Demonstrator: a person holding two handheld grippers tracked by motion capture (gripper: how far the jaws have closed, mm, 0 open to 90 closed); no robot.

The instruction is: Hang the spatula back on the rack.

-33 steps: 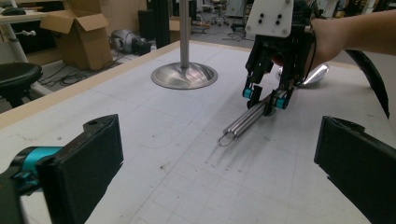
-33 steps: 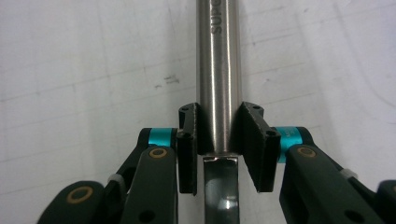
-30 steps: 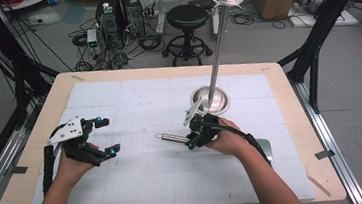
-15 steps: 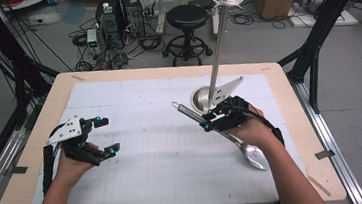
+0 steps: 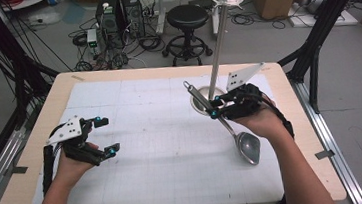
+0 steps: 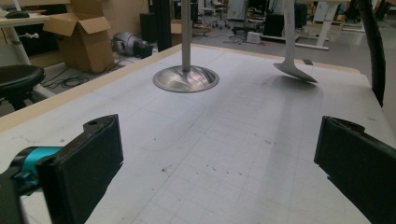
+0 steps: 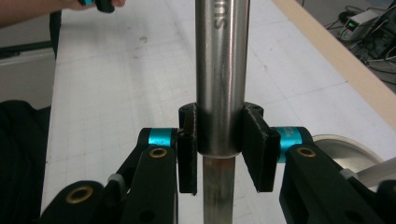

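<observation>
On the gridded white table (image 5: 162,134) in the high view, the right gripper (image 5: 213,113) at 3 o'clock clamps a ladle (image 5: 246,146), while the left gripper view shows the left gripper (image 6: 219,163) gaping empty and the right gripper view cuts the handle's writing to "sun".

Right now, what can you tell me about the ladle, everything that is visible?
The ladle looks like shiny steel: a long round handle with a small loop at its far end and an oval bowl at the near end. It is tilted, with the bowl low over the table and the handle rising toward the stand. The right tool is shut on its handle, one pad on each side. Some lettering shows on the handle.
</observation>
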